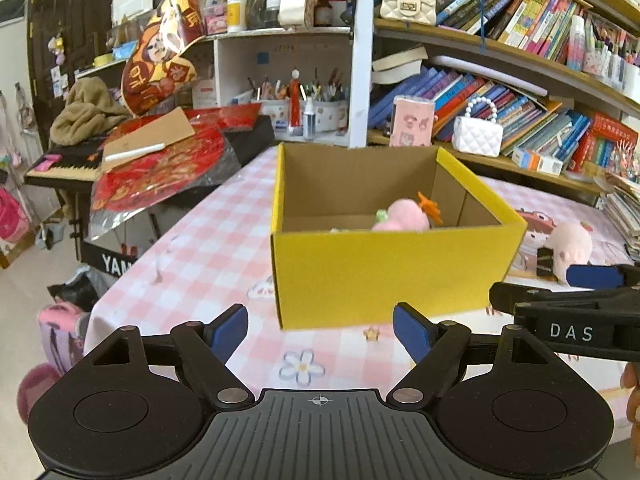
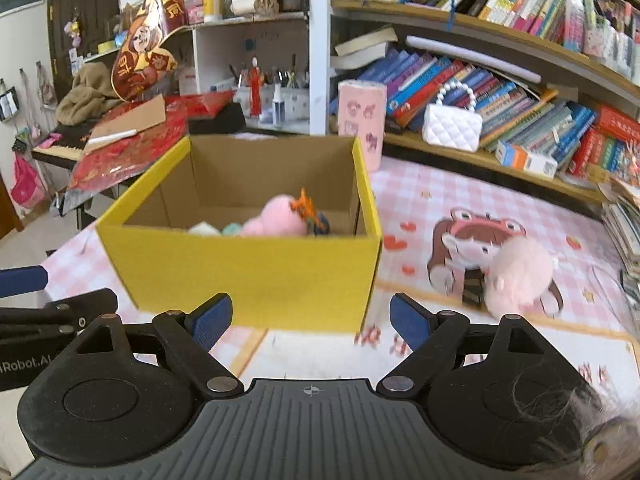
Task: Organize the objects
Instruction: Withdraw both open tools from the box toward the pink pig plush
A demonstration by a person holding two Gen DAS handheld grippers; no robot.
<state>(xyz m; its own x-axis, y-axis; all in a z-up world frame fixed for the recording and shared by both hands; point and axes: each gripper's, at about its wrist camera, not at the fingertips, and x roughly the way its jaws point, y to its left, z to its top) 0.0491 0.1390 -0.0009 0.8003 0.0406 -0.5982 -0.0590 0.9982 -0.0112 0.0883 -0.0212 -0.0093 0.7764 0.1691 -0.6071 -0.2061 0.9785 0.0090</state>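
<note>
Several toys already sit in the yellow box, one pink plush remains on the desk, and both the left hand-held gripper and right hand-held gripper are spread, empty.

Your left tool is matte black, with blue ribbed pads on its two fingers, silver pivot screws on angular linkage arms, two round disc housings and a grey ribbed centre plate bearing a small crosshair mark. Your right tool has the same build; seen from the left wrist its side carries white letters "DAS", while the left one's side reads "iRobot.AI". A bit of your skin shows at the right edge.
</note>
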